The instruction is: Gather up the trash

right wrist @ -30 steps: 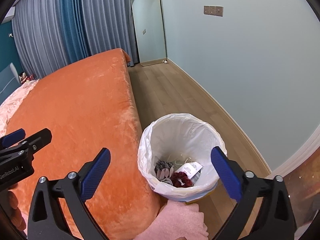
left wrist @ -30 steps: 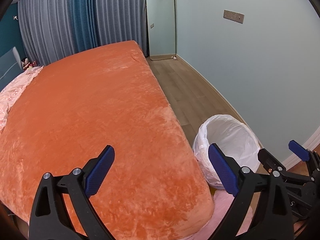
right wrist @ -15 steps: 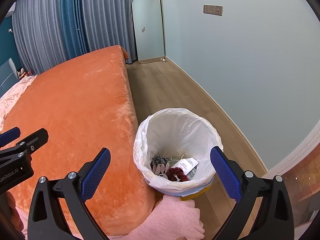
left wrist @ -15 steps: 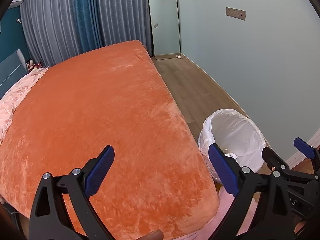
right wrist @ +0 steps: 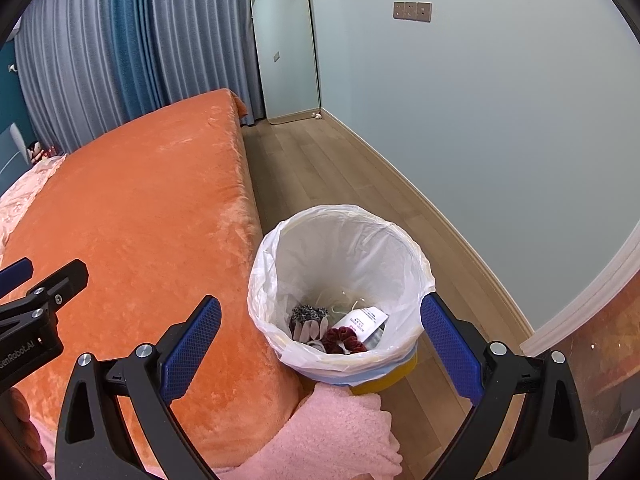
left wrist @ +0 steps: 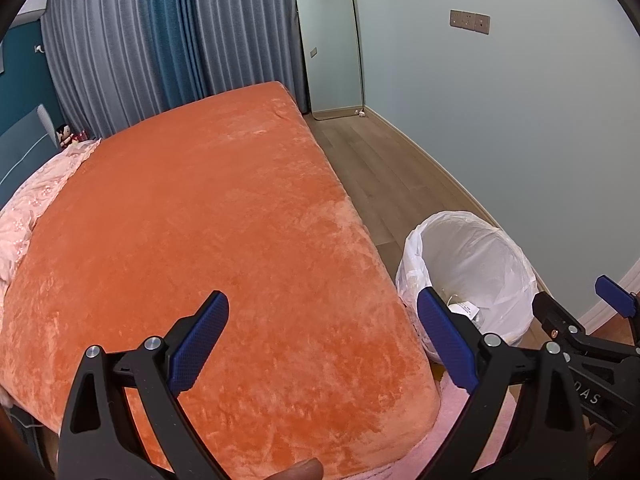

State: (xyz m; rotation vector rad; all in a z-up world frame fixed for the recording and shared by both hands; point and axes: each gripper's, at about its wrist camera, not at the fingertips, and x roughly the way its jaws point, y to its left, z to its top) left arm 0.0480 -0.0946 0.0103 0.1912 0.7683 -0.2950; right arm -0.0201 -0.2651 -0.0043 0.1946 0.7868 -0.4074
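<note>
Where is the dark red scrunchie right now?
In the right wrist view, the scrunchie lies at the bottom of the lined bin, beside a white card, right of the bed.

left gripper [right wrist: 16, 276] body: "enrobot.ai"; right gripper [left wrist: 576, 304] body: "das".

The bin [right wrist: 340, 280] stands on the floor [right wrist: 340, 172] just right of the bed [right wrist: 140, 208], with trash [right wrist: 344, 328] inside; a mirror [right wrist: 286, 48] leans behind.

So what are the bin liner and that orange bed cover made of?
The bin liner looks like thin white plastic film: translucent, crinkled, slightly glossy. The orange bed cover seems a plush, velvety fleece, since its nap shows lighter and darker patches. The exact fibre can't be told.
</note>
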